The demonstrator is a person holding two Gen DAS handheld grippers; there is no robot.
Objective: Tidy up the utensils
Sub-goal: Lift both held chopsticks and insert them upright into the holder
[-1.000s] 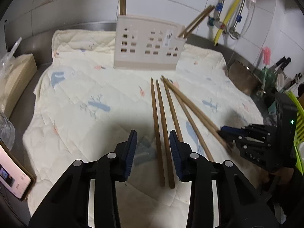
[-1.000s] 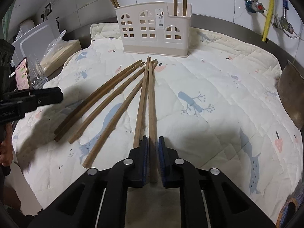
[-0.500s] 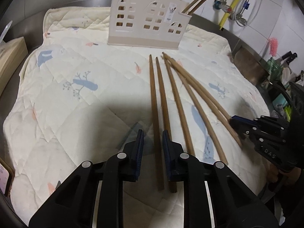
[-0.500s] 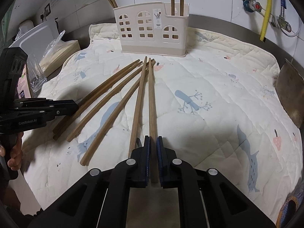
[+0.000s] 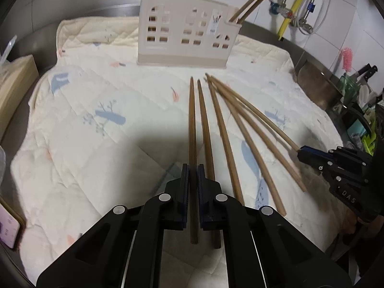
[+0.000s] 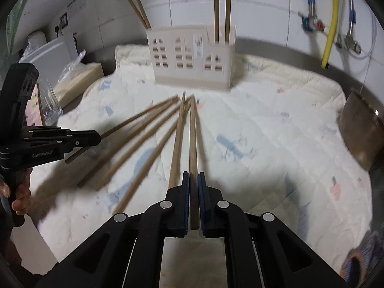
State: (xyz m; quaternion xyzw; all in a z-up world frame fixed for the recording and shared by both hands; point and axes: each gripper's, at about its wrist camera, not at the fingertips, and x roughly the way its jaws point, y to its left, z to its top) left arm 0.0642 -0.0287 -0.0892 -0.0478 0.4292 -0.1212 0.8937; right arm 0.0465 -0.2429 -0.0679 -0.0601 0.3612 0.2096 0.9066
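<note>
Bare quilt [image 5: 96,144] left; chopstick fan [image 5: 240,124] right.

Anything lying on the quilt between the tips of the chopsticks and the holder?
No. In both wrist views the strip of quilt between the chopstick tips and the holder is bare fabric.

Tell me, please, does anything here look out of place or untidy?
Yes. Loose chopsticks lie fanned out on the cloth, not in the holder. Each pair of tongs, left and right, is shut on one. Nothing looks spilled or broken.
</note>
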